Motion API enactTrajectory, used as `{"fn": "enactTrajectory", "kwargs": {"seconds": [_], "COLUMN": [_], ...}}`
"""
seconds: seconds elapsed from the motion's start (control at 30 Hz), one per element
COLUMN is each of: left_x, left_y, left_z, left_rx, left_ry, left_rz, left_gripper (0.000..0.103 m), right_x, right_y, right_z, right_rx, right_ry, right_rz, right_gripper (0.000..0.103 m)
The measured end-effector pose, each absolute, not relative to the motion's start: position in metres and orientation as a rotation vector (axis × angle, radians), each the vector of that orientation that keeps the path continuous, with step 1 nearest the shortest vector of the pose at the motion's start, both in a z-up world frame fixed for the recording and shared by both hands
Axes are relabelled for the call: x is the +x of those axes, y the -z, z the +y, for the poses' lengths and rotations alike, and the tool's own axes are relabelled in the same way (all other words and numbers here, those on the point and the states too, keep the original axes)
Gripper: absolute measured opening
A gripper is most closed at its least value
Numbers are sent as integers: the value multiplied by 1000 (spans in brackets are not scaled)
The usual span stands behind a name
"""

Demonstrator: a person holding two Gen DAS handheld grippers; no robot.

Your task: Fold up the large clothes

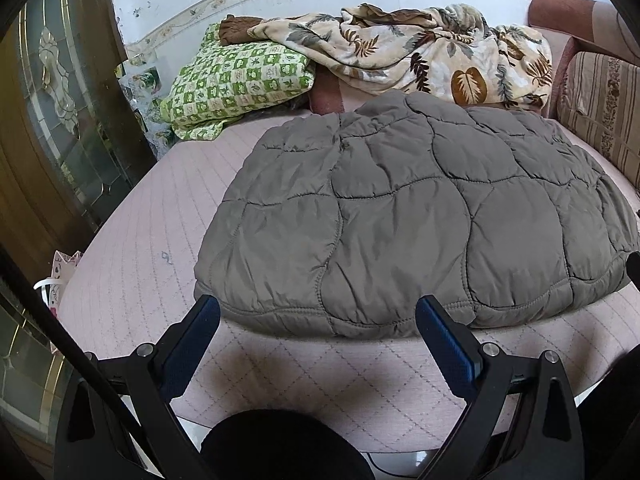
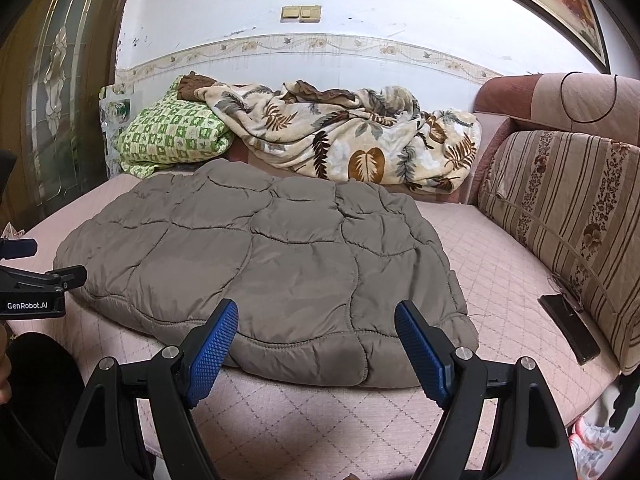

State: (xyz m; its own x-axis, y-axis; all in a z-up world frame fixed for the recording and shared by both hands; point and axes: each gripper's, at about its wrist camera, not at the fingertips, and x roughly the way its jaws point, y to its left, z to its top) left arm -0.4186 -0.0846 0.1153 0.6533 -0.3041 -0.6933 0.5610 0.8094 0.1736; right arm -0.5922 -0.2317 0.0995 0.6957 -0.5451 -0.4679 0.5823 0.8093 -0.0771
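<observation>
I am looking along both grippers at a puffy grey-brown quilted jacket point(image 1: 404, 216) lying in a flat, roughly rectangular bundle on the pale pink quilted sofa seat point(image 1: 152, 248), its near hem just beyond my fingertips. My left gripper point(image 1: 320, 312) has its blue-padded jaws spread wide and holds nothing; my right gripper point(image 2: 316, 320) is the same, jaws apart, hovering at the hem. My worries are judgements: the slick, thick padding may slip from a shallow pinch, or I may catch only the top layer and pull the bundle open. Uneven lifting between the two sides could skew the fold. A black phone point(image 2: 570, 328) lies near the striped floral back cushion point(image 2: 560, 208), well apart from the jacket, but a wide sweep could drag it.
</observation>
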Motion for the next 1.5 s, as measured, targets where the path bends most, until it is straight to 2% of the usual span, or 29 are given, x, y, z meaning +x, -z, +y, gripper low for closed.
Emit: {"fn": "enactTrajectory", "kwargs": {"seconds": [1.5], "left_x": [-419], "left_y": [-110], "left_z": [-86], "left_rx": [398], "left_ry": [518], "left_rz": [718], "left_gripper": [98], "right_x": [-588], "right_y": [-97], "right_z": [-229], "right_rx": [69], "right_ry": [620], "right_rz": [510], "right_gripper": [84]}}
